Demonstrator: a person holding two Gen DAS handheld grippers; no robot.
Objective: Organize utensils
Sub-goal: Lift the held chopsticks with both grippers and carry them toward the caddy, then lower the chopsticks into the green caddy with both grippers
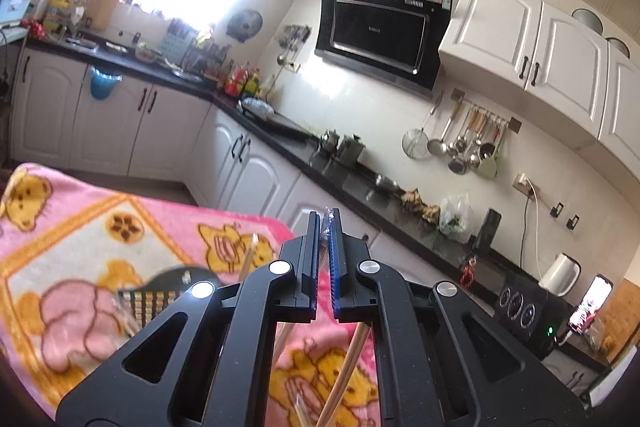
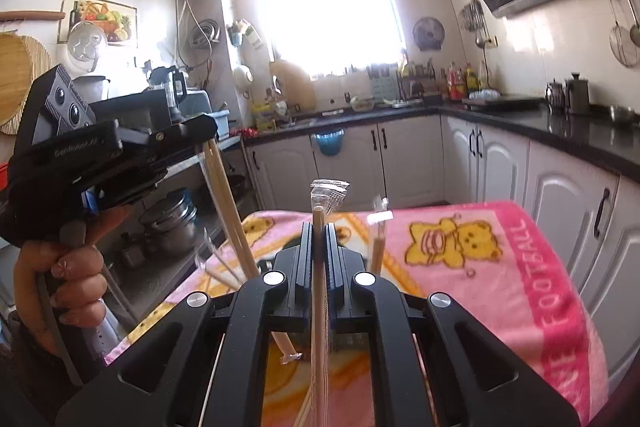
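My left gripper is shut on a pair of wooden chopsticks in a clear wrapper; the wrapper's tip pokes out above the fingers. In the right wrist view the left gripper is held up at the left by a hand, and its chopsticks hang down slantwise. My right gripper is shut on another wrapped pair of chopsticks, which stands upright with the crumpled wrapper end on top. More wrapped chopsticks stick up just behind it. A dark gridded holder sits on the pink blanket.
The pink bear-print blanket covers the table under both grippers. Loose wrapped chopsticks lie at its left edge. White cabinets with a black counter run behind and to the right. A shelf with metal pots stands at the left.
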